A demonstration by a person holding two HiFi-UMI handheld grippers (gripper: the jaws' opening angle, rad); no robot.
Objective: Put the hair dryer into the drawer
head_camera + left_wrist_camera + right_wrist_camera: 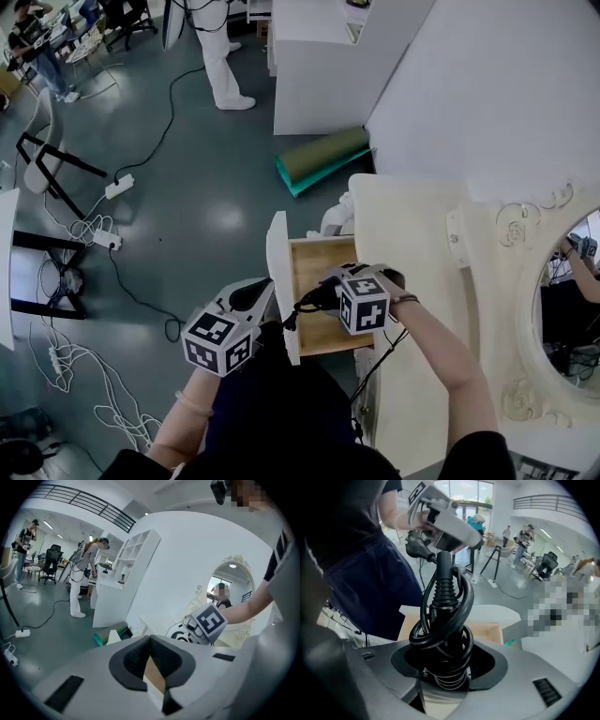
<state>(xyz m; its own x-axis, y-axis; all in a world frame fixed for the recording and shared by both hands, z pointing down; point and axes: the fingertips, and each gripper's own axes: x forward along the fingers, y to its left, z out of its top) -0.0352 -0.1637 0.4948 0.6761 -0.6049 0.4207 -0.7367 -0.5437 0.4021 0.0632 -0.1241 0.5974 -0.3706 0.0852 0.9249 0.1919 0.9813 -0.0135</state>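
The small wooden drawer (323, 336) of the cream vanity stands pulled out, with its white front panel (280, 281) toward me. Over it hangs the black hair dryer (317, 296), with my right gripper (330, 292) shut on it. In the right gripper view the dryer's handle (443, 599), wrapped in its black cord, stands up between the pads, with the drawer's wood (487, 632) behind. My left gripper (265, 298) sits just left of the front panel. Its pads (161, 653) meet at the tips, and the panel's edge (153, 682) shows below them.
The cream vanity top (403, 216) and its ornate mirror (562, 309) fill the right side. A green rolled mat (323, 157) lies on the floor beyond. Cables and power strips (117, 186) trail at left. A person in white (221, 66) stands at the back.
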